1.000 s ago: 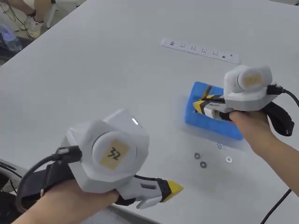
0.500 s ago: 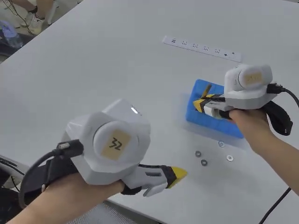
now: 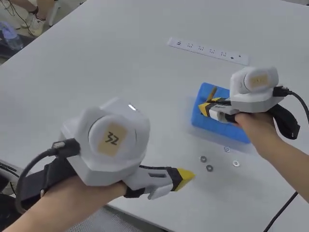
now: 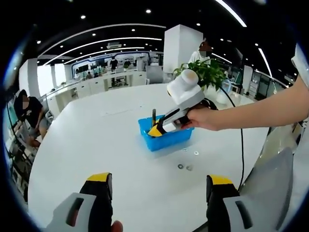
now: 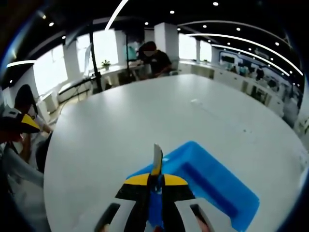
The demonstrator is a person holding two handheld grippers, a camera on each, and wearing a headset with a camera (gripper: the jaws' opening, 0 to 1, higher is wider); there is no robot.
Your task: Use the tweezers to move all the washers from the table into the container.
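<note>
Table (image 5: 145, 121): tweezers (image 5: 157, 158) in right claw (image 5: 155, 181).

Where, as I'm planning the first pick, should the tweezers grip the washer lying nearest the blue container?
Probably across its ring: one tip of the tweezers in the hole, one outside the rim, coming down from above. The washer lies flat on the table, leaving no raised edge to pinch sideways.

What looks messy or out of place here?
Only the four washers stand out: they lie loose on the white table beside the blue container, not in it. The right gripper holds the tweezers over the container. Nothing looks spilled or broken.
</note>
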